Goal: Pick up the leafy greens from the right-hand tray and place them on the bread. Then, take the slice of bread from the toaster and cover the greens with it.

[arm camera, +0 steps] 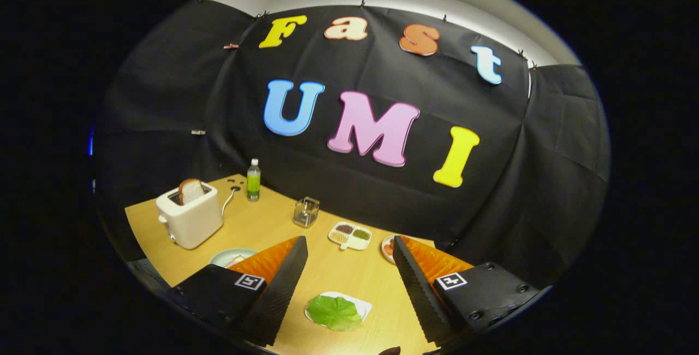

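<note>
A green leaf (333, 312) lies on a small white tray (363, 306) on the wooden table, low between my two fingers. My gripper (349, 251) hangs above the table, open wide with nothing between its fingers. A white toaster (191, 217) stands at the far left with a slice of bread (190, 190) sticking up from its slot. A pale plate (226, 256) with bread on it lies behind my left finger (278, 284), mostly hidden by it.
A green bottle (253, 180) stands behind the toaster near the wall. A small glass jar (306, 212) sits mid-table. A white divided dish (350, 235) with seasonings lies beyond the fingers. Another plate (388, 248) peeks out by my right finger (418, 284).
</note>
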{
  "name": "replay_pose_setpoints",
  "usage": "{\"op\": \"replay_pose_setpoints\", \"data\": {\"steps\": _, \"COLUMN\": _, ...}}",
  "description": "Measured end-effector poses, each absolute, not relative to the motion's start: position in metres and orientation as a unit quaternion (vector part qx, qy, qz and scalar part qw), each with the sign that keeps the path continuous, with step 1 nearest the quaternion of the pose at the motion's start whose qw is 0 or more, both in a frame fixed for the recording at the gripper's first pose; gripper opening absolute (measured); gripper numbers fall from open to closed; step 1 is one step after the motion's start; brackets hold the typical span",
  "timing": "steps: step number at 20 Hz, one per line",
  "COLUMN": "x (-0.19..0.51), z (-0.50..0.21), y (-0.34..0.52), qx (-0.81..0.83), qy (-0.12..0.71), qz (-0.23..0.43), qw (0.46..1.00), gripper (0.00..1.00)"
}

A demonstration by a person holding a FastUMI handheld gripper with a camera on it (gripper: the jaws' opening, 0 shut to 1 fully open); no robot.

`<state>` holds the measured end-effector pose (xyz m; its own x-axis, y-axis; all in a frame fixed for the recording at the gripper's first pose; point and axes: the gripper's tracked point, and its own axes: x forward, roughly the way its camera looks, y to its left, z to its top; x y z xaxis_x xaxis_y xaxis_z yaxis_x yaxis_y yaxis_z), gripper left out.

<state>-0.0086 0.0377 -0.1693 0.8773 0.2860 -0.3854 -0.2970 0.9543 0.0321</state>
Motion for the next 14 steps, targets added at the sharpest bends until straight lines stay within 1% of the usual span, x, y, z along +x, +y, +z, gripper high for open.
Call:
{"op": "replay_pose_setpoints", "data": {"steps": 5, "x": -0.016, "z": -0.292, "y": 0.042, "qx": -0.04, "qy": 0.309, "qz": 0.223, "qw": 0.924, "gripper": 0.96}}
{"op": "replay_pose_setpoints", "data": {"steps": 8, "x": -0.027, "z": -0.349, "y": 0.044, "qx": -0.042, "qy": 0.372, "qz": 0.259, "qw": 0.89, "gripper": 0.93}}
{"op": "replay_pose_setpoints", "data": {"steps": 10, "x": -0.032, "z": -0.379, "y": 0.044, "qx": -0.041, "qy": 0.404, "qz": 0.276, "qw": 0.871, "gripper": 0.87}}
{"op": "replay_pose_setpoints", "data": {"steps": 14, "x": -0.033, "z": -0.425, "y": 0.052, "qx": -0.048, "qy": 0.451, "qz": 0.298, "qw": 0.84, "gripper": 0.83}}
